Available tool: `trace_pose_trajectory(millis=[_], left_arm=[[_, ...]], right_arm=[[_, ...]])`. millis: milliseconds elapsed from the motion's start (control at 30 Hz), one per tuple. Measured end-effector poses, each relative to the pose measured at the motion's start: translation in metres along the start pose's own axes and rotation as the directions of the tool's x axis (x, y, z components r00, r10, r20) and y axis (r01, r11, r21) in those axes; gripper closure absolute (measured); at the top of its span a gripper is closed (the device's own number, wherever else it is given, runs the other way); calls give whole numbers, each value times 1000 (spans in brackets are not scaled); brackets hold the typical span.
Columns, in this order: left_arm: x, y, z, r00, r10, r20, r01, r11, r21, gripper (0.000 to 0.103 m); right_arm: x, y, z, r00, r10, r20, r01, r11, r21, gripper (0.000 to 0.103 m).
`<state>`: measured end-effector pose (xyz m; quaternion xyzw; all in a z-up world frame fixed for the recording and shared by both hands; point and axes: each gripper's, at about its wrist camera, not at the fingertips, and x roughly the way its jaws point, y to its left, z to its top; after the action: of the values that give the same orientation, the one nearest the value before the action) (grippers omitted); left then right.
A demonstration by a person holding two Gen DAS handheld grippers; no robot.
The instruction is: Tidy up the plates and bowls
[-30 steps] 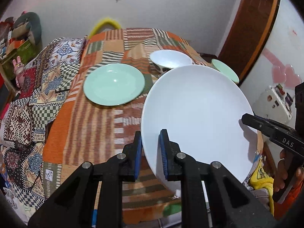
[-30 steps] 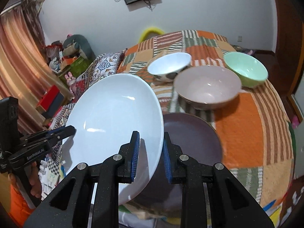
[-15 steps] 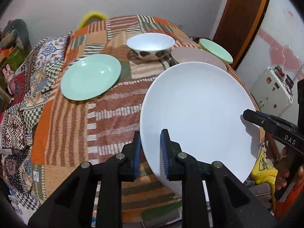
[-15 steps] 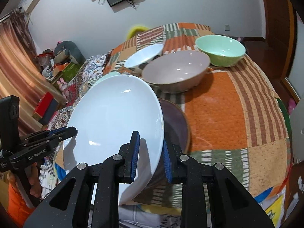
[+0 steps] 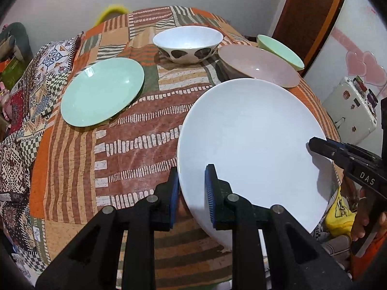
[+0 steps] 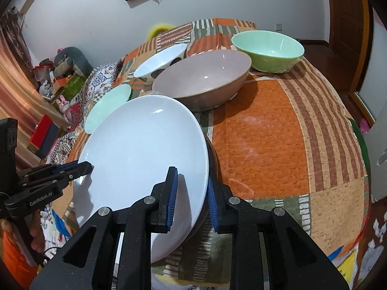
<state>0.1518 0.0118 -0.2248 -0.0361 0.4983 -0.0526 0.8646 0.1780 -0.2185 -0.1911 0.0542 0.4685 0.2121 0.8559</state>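
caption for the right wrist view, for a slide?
Both grippers, right and left, hold a white plate by opposite rim edges over a dark plate, three bowls behind.

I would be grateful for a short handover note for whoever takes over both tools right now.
Left tool: closed on the near rim of the large white round plate.
Right tool: closed on its opposite rim.
The white plate sits tilted over the dark brown plate, which is mostly hidden.
On the patchwork cloth: mint green plate, white spotted bowl, pinkish-beige bowl, green bowl, all apart.
Done: white plate almost placed.
Left: release, add mint plate, nest bowls.
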Motion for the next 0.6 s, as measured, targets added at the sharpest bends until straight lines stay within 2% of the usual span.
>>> trace_pose_trajectory(millis=[600], left_arm=[[21, 8, 0, 999, -16, -35, 15, 999, -41, 77]], right_arm=[[7, 6, 1, 998, -55, -6, 55, 997, -50, 81]])
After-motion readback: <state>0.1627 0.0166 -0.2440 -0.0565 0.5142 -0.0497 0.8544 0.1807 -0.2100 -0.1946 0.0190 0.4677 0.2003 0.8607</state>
